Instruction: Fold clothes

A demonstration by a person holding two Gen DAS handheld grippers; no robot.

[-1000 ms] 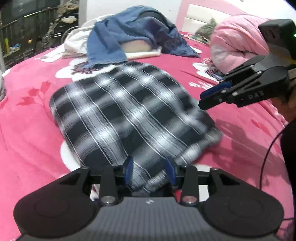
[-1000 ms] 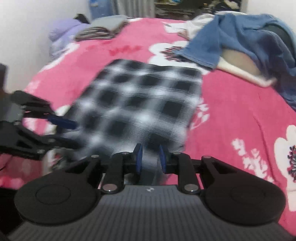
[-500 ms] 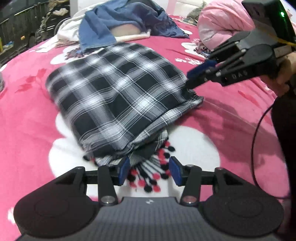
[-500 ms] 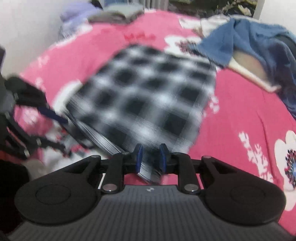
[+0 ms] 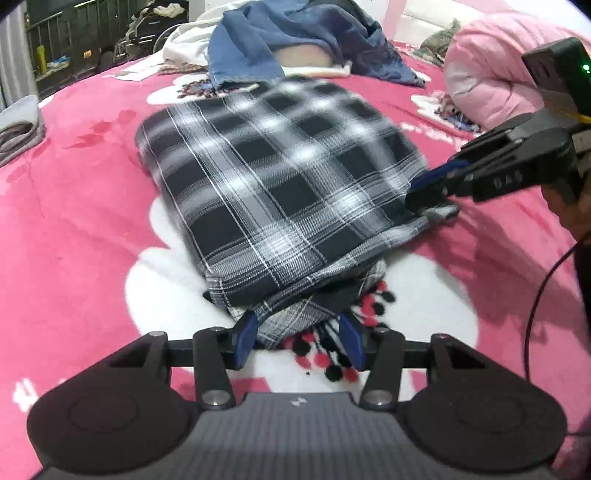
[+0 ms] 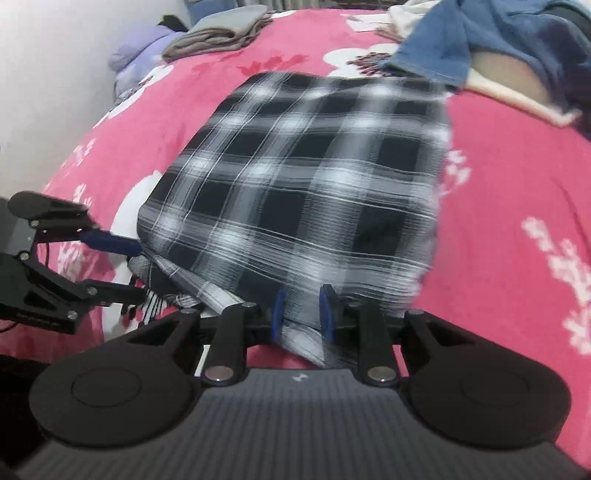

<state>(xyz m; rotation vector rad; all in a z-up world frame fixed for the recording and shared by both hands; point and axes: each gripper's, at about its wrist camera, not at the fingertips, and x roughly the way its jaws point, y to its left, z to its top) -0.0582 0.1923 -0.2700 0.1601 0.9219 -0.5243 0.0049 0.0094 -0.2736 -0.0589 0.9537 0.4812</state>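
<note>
A black-and-white plaid garment [image 5: 280, 173] [image 6: 306, 184] lies folded on the pink flowered bedspread [image 5: 74, 221]. In the left wrist view my left gripper [image 5: 298, 338] stands open at the garment's near edge. A loose lower layer lies between its blue pads [image 5: 245, 332], which do not press on it. My right gripper [image 6: 303, 314] is shut on the garment's near right corner; the left wrist view shows the right gripper [image 5: 424, 195] low on the bed at that corner. The left gripper [image 6: 135, 267] shows at the left of the right wrist view.
A pile of blue and white clothes [image 5: 295, 40] lies just beyond the garment. A pink pillow [image 5: 487, 85] is at the far right. Folded grey clothes [image 6: 218, 33] and a lilac bundle [image 6: 136, 55] sit at the bed's far left corner, by a white wall. A cable [image 5: 535, 314] hangs at right.
The plaid garment has been brought down flat onto the bed. My left gripper has let go of its edge and widened. My right gripper has sunk to the bed with the corner.
</note>
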